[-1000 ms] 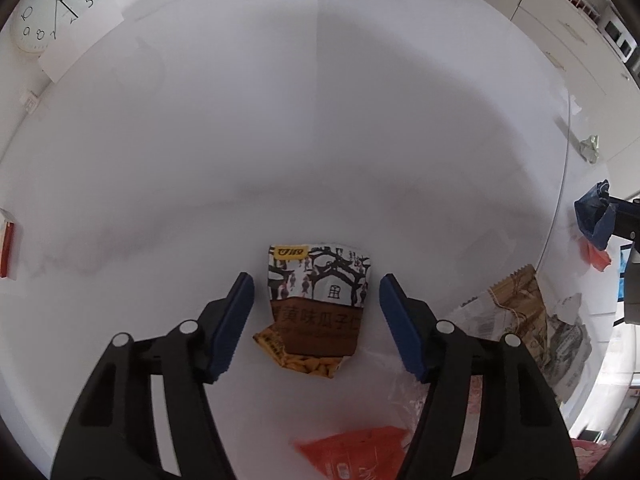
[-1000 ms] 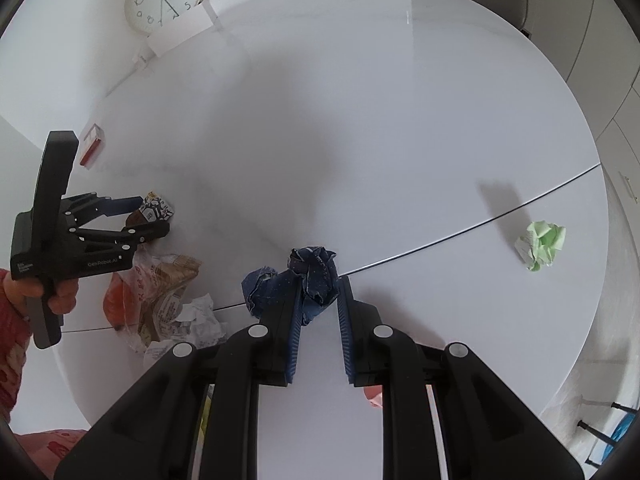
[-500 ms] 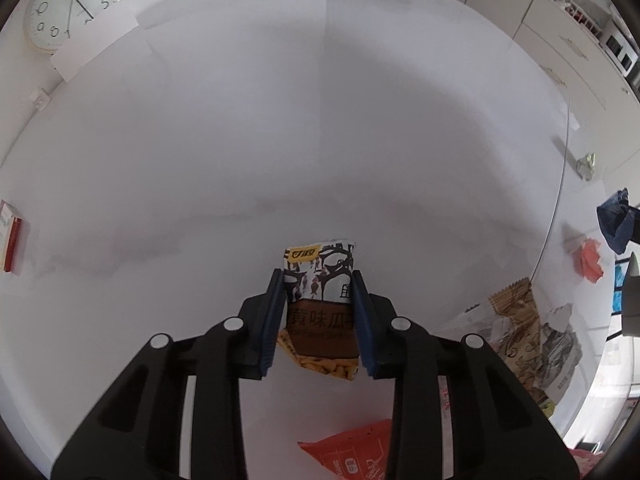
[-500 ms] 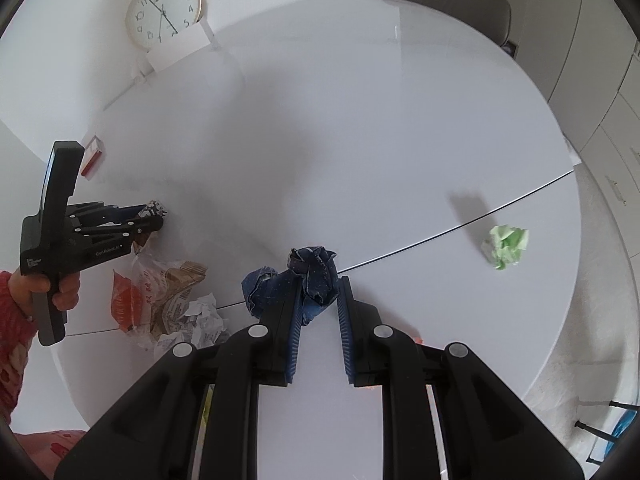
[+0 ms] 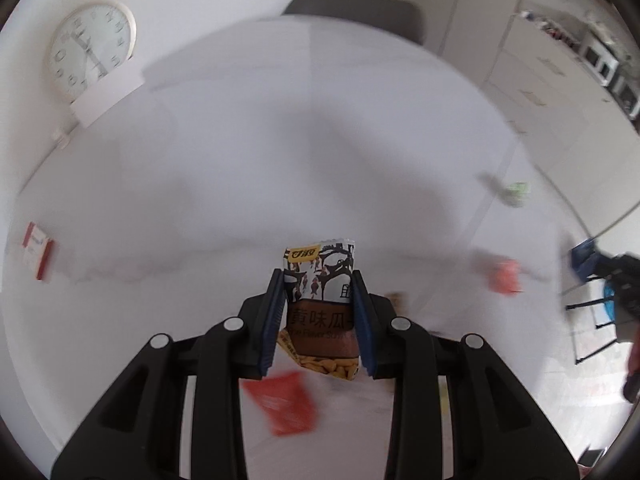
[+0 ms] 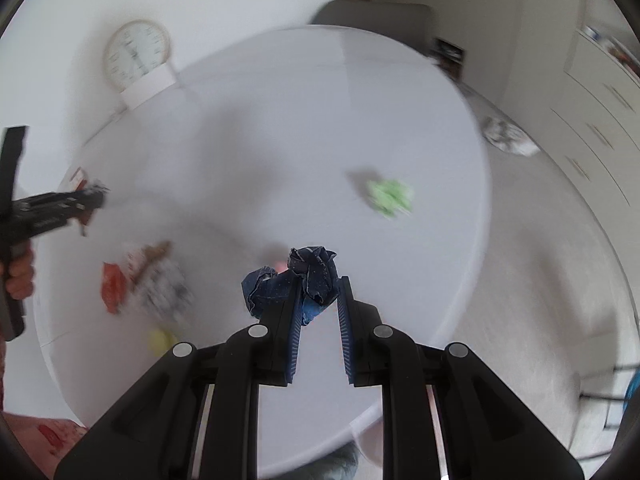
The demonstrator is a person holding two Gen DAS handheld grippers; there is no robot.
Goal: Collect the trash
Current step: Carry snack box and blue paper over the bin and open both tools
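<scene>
Snack packet (image 5: 320, 304): centre frame, pinched upright between the left gripper (image 5: 318, 320) pads, above the white table (image 5: 240, 160).
Blue wad (image 6: 308, 284): lower centre, clamped in the right gripper (image 6: 318, 332).
Green paper ball (image 6: 390, 196): right of centre, well apart.
Wrapper pile (image 6: 144, 280): lower left.

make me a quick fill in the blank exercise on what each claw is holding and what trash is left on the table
1. The left claw is shut on a ____ packet printed in black and white above a brown band.
2. The right claw is shut on a crumpled dark ____ wrapper.
3. A crumpled ball of ____ paper lies alone on the white table.
4. A round ____ stands against the wall at the table's far edge.

Missing words: snack; blue; green; clock
</scene>
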